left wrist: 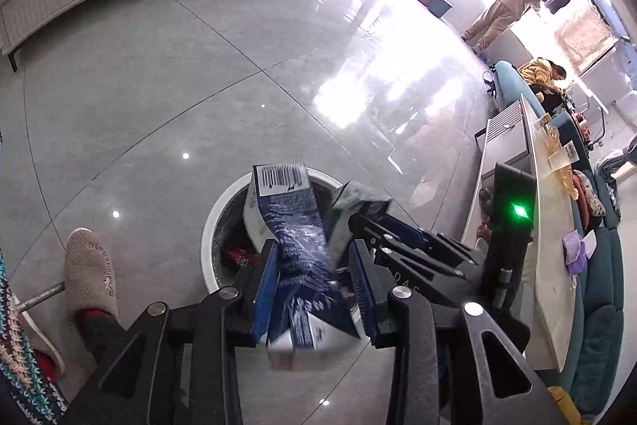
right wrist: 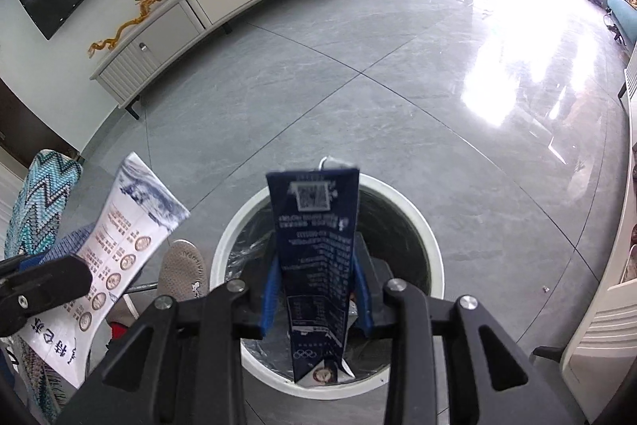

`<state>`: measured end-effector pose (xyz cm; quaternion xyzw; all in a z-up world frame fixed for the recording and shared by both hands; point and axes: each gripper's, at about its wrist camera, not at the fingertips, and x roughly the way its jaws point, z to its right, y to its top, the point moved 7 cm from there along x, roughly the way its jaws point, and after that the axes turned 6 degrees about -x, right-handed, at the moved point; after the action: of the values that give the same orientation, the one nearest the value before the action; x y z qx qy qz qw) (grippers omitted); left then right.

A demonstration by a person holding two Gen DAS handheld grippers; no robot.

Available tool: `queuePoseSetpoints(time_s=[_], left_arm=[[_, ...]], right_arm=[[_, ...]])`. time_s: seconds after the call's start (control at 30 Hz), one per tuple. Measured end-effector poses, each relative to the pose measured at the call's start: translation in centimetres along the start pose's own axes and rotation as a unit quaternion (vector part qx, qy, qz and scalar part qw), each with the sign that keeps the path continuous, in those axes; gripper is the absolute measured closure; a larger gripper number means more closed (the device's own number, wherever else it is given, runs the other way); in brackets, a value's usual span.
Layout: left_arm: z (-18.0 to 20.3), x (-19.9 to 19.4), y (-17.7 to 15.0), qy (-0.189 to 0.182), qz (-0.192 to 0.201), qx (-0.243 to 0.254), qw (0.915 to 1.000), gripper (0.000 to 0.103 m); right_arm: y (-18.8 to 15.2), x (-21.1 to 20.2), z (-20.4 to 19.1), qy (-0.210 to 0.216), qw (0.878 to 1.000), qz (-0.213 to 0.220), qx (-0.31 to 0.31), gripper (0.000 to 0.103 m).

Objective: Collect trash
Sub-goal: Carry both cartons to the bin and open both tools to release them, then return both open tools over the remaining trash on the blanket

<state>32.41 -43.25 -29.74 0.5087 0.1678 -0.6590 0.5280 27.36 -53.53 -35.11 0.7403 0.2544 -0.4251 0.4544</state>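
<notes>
Your left gripper and right gripper each hold a light, crushable carton mid-body over the bin, lower frame.

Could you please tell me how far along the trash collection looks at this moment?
Done: some trash, something red among it, already lies in the white bin. In hand: the left tool and the right tool each have a flattened blue carton between the fingers, the left carton and right carton both poised over the bin. Left: dropping both in. Whether other trash remains elsewhere cannot be told.
</notes>
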Motion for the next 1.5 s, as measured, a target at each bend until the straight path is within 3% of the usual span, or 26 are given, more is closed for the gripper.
queuePoseSetpoints(time_s=[0.07,0.1,0.3,0.47,0.67,0.83,1.07,1.2,1.5], left_arm=[[-0.1,0.0,0.1,-0.009,0.006,-0.011,0.9999,0.041],[-0.1,-0.3,0.3,-0.014,0.010,-0.014,0.9997,0.039],[0.2,-2.7,0.1,-0.024,0.035,-0.007,0.9991,0.039],[1.5,-7.1,-0.5,-0.009,0.093,0.018,0.9955,0.041],[3.7,-15.1,-1.8,0.008,0.207,0.058,0.9765,0.041],[3.9,-20.9,-3.9,0.017,0.235,0.083,0.9683,0.041],[0.1,-28.7,-6.6,0.058,0.279,0.067,0.9561,0.039],[-3.6,-33.0,-9.0,0.081,0.303,0.049,0.9484,0.039],[-13.4,-42.0,-15.6,0.133,0.356,-0.008,0.9249,0.037]], right_arm=[[-0.1,0.5,0.5,-0.007,1.000,-0.003,0.006,0.060],[-0.2,0.4,0.7,-0.008,1.000,-0.002,0.008,0.059],[0.0,-1.0,1.0,-0.015,1.000,0.012,0.009,0.058],[0.6,-4.7,0.5,-0.024,0.999,0.045,-0.003,0.058],[1.8,-11.5,-0.7,-0.034,0.994,0.106,-0.021,0.058],[2.4,-18.1,-3.3,-0.035,0.985,0.165,-0.045,0.054],[2.2,-25.8,-9.3,-0.014,0.970,0.226,-0.086,0.051],[1.7,-29.5,-13.6,0.000,0.961,0.249,-0.121,0.045],[-0.1,-36.7,-23.9,0.046,0.934,0.290,-0.202,0.045]])
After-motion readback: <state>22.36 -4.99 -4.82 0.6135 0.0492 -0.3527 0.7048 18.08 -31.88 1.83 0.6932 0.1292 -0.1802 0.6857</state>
